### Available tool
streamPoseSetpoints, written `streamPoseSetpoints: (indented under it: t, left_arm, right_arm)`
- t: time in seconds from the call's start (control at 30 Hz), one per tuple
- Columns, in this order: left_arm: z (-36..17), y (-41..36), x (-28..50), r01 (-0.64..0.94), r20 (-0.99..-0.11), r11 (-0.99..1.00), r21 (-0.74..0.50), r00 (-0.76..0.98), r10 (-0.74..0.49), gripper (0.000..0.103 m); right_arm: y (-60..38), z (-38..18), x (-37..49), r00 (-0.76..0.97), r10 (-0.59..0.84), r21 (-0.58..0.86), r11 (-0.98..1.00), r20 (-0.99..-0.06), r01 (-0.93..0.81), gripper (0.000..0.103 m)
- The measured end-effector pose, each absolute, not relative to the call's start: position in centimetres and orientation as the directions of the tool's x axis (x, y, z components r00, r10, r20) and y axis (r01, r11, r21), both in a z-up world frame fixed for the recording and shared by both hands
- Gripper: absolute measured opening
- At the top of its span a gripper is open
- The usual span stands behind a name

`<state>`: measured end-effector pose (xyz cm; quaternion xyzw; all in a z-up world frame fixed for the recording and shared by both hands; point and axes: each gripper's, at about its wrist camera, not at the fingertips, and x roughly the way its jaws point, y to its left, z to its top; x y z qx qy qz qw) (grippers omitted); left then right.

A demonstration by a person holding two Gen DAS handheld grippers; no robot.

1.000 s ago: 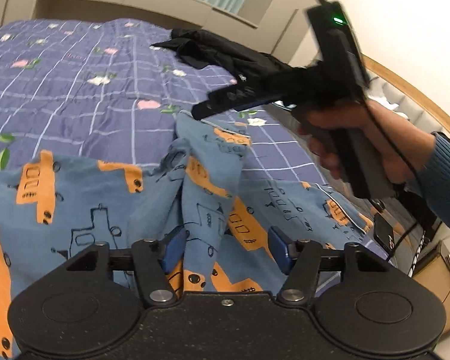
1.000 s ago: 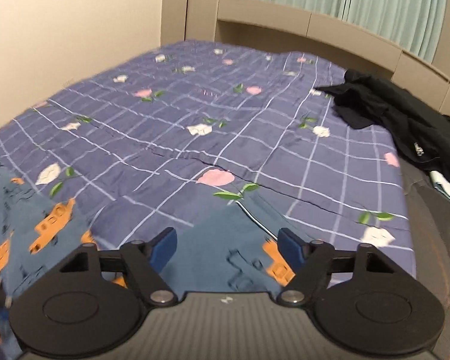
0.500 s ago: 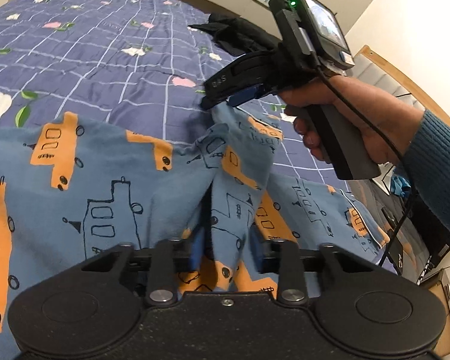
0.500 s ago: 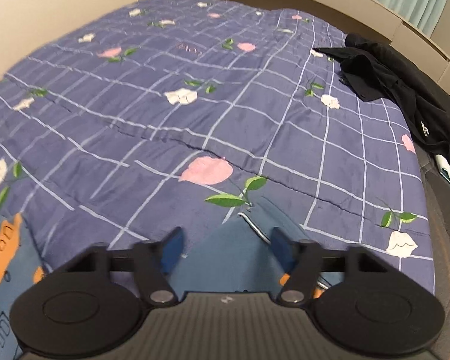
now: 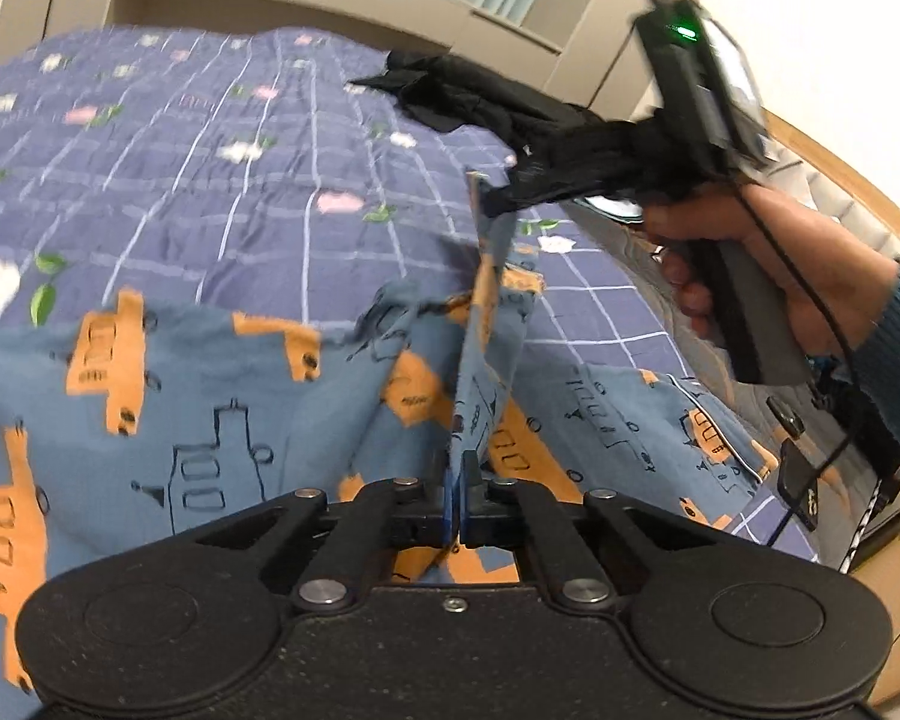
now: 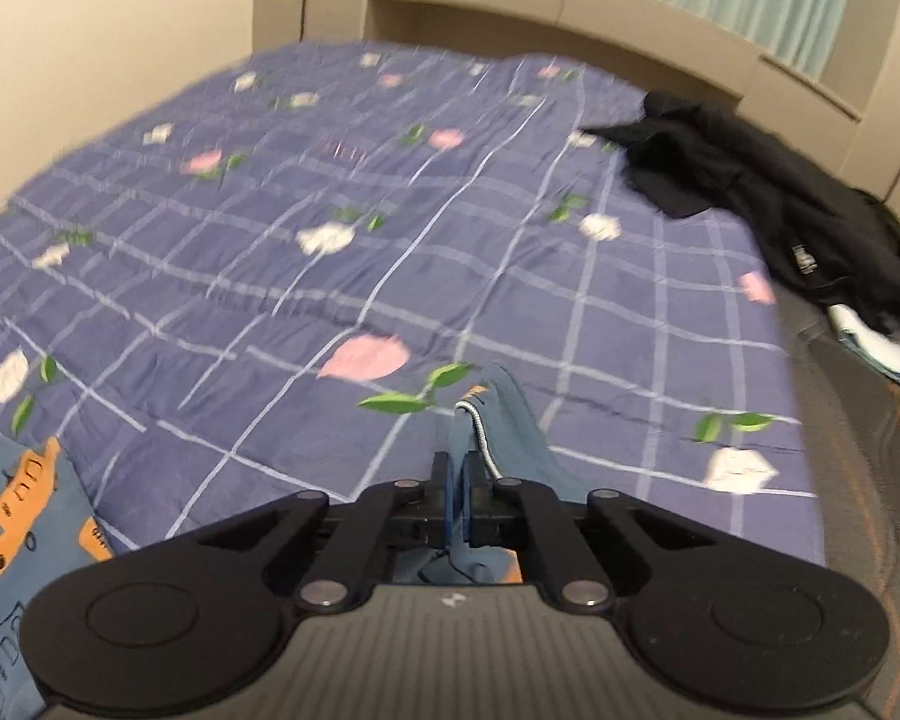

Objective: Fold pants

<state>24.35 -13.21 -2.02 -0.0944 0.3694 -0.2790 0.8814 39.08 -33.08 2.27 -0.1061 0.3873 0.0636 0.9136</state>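
Both claws pinch the pants, ready to lift for the first fold.

The pants (image 5: 168, 420) lie spread on the bed (image 5: 210, 192), toward its near edge and right side. The left claw (image 5: 457, 504) has just closed and is clamped on a raised ridge of cloth; the right claw (image 6: 457, 501) has just closed too, clamped on a piped hem corner. The fabric looks thin, light and limp, so it will likely sag and crease between grips. Holding at hems or seams and keeping it taut should serve best.
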Motion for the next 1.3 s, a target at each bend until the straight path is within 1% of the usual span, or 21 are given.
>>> streamPoseSetpoints:
  t: [0.1,0.27,0.47,0.6,0.73,0.9,1.03,1.17,1.2,1.27,1.3]
  left_arm:
    - [-1.0,-14.0,23.6,0.466,-0.588,0.829,-0.31,0.59,-0.552,0.0]
    - [0.1,-15.7,21.9,0.545,-0.575,0.816,-0.192,0.611,-0.543,0.0]
    - [-0.3,-16.7,20.1,0.618,-0.59,0.779,-0.108,0.59,-0.55,0.0]
    - [-1.4,-17.0,19.2,0.649,-0.62,0.759,-0.059,0.571,-0.537,0.0]
    - [-2.5,-17.1,18.8,0.657,-0.647,0.752,-0.047,0.554,-0.525,0.0]
    - [-3.2,-17.5,18.5,0.666,-0.66,0.745,-0.026,0.549,-0.513,0.0]
    - [-3.4,-17.7,18.4,0.669,-0.667,0.743,-0.009,0.55,-0.503,0.001]
    - [-3.5,-17.8,18.5,0.666,-0.67,0.746,-0.014,0.548,-0.501,0.001]
    - [-3.5,-17.8,18.5,0.665,-0.671,0.747,-0.014,0.548,-0.5,0.001]
    - [-3.5,-17.8,18.5,0.663,-0.672,0.748,-0.015,0.547,-0.499,0.001]
    - [-3.6,-17.8,18.5,0.662,-0.672,0.749,-0.016,0.548,-0.498,0.001]
  right_arm:
    - [-35.3,4.2,36.3,0.74,0.024,-0.147,0.975,-0.672,-0.165,0.003]
    - [-39.6,6.5,31.0,0.793,0.012,-0.101,0.991,-0.609,-0.092,0.003]
    - [-43.5,6.0,23.6,0.822,-0.022,-0.02,1.0,-0.568,0.013,0.003]
    - [-44.9,3.7,19.1,0.811,-0.047,0.031,0.996,-0.583,0.08,0.003]
    - [-45.6,1.2,16.1,0.787,-0.056,0.07,0.99,-0.614,0.125,0.003]
    - [-46.2,-1.3,14.6,0.765,-0.047,0.136,0.975,-0.642,0.174,0.003]
    - [-46.5,-2.1,14.3,0.759,-0.029,0.176,0.966,-0.651,0.187,0.003]
    - [-47.3,-2.6,14.0,0.762,-0.006,0.239,0.948,-0.647,0.211,0.012]
    - [-47.5,-2.7,13.8,0.766,0.001,0.257,0.942,-0.643,0.214,0.022]
    - [-48.0,-2.8,13.7,0.772,0.01,0.289,0.93,-0.635,0.225,0.036]
    - [-48.2,-2.8,13.5,0.775,0.007,0.296,0.927,-0.632,0.232,0.037]
